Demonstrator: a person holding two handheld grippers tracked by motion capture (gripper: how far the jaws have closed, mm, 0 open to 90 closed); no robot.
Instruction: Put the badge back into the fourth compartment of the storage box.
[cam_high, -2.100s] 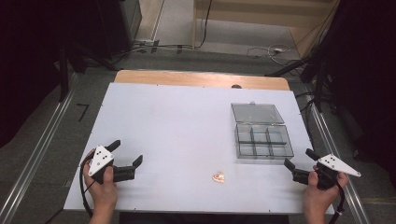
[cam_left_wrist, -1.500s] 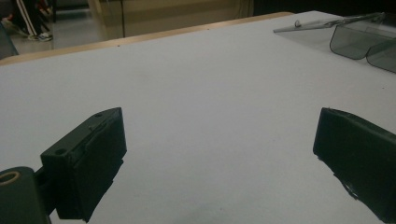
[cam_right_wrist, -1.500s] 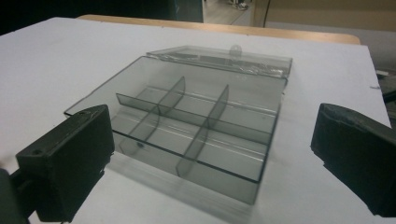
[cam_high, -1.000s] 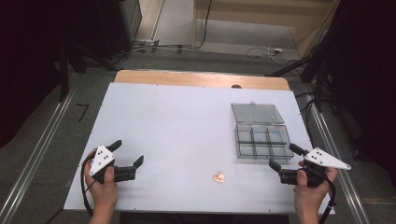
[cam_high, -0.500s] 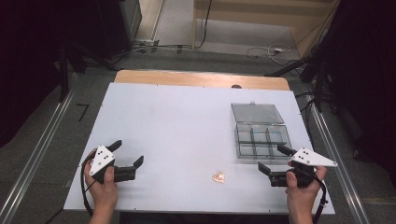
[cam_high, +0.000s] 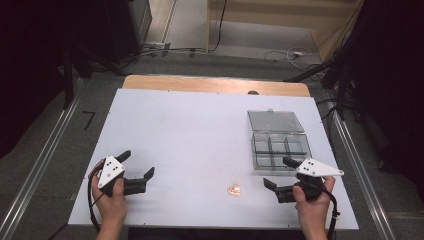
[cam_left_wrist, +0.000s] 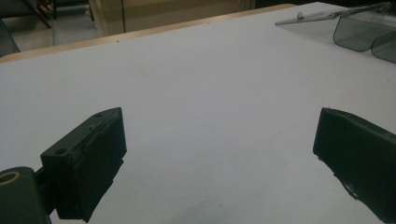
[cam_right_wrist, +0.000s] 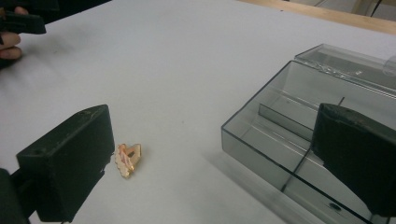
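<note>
Left claw (cam_high: 136, 171) held low, jaws wide apart, right claw (cam_high: 279, 173) likewise gaping, both hand-held

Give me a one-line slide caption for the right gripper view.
Open right tongs hover over the white table, between a small orange-pink trinket and an open, clear compartment box.

Even soft light, slightly grainy

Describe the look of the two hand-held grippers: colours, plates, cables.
Both are black-bodied with two black, blocky jaws. The left hand-held gripper carries a white three-cornered plate with small dark dots and trails a black cable. The right hand-held gripper has a similar white plate and a black cable along the wrist. No sleeves visible.
</note>
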